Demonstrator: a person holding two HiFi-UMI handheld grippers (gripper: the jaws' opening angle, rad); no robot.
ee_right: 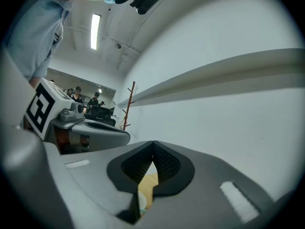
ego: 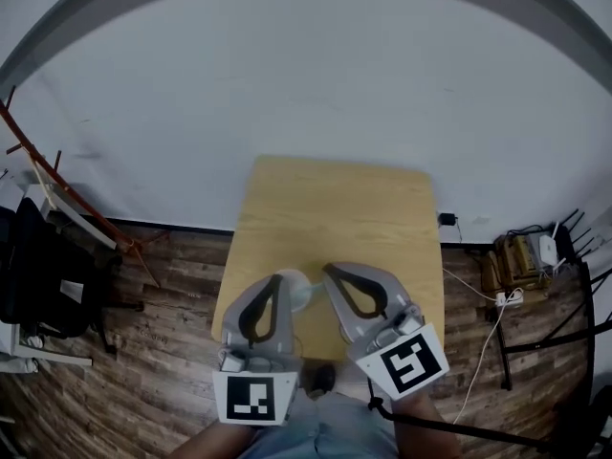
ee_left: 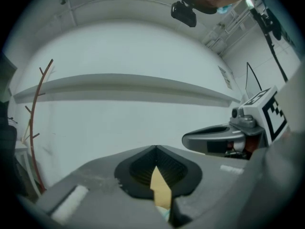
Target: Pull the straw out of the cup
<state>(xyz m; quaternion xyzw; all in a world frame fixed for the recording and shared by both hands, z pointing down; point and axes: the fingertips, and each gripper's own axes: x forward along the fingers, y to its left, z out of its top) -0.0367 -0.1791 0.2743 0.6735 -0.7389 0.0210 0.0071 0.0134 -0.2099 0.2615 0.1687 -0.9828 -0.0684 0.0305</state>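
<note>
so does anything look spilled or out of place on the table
Nothing stands out. The table shows no spill, and the white cup sits near its front edge, half hidden behind the left gripper, so its contents cannot be judged.

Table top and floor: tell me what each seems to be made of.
Table top: light wood or wood-look laminate, matte; faint lengthwise grain shows. Floor: dark wood planks or plank-print vinyl; staggered board seams show. The look alone cannot separate real wood from imitation.
</note>
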